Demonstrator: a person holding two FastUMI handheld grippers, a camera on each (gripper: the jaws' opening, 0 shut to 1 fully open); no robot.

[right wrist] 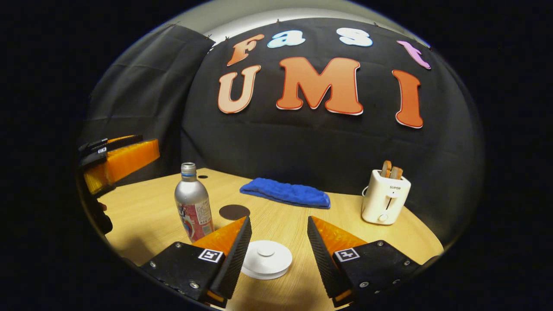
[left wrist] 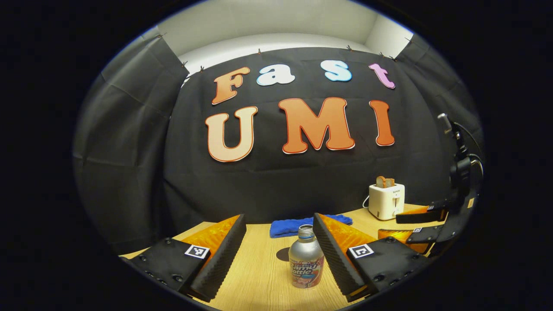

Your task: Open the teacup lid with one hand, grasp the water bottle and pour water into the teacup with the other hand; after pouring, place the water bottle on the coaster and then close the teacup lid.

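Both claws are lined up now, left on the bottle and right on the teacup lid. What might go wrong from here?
1. The water bottle is tall, narrow and uncapped; it stands closer to one finger of the open left claw, so an off-centre closing could tip it.
2. The white teacup lid is low and flat with a small knob; the open right claw may slip off it.
3. The dark coaster lies just behind the bottle, near the blue cloth, so placement could miss.
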